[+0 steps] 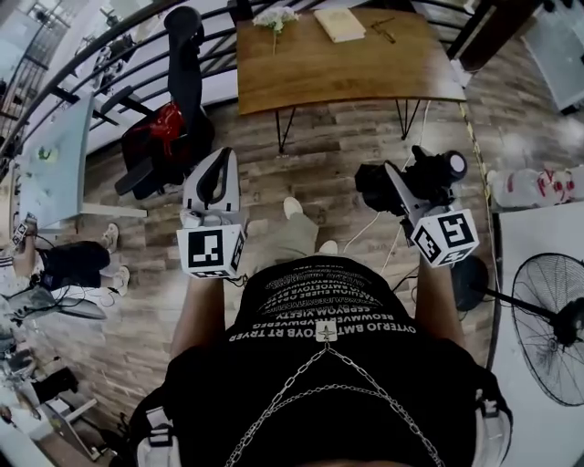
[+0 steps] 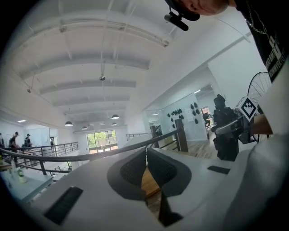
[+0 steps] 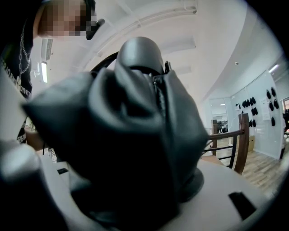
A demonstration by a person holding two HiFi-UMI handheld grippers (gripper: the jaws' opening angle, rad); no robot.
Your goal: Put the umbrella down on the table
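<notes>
**Left gripper** (image 1: 221,157): held out ahead of the torso on a straight forearm (image 1: 201,315), pointing level toward the far worktop (image 1: 365,73). Fingers (image 2: 163,169) clenched tip to tip, with nothing between them.

**Right gripper** (image 1: 399,193): held out the same way at a like height, to the right of the left one and well apart from it, angled slightly down. Fingers grasping the umbrella.

**Umbrella** (image 1: 431,171): black, folded. It lies crosswise in the right gripper's fingers, in the air over the wooden floor (image 1: 338,164) and near the worktop's near edge, not on it. In the right gripper view its bunched fabric (image 3: 135,131) fills most of the picture.

**Worktop**: brown wood on thin dark legs. A pale book (image 1: 339,25) and a sprig of white flowers (image 1: 276,17) lie along its far edge.
</notes>
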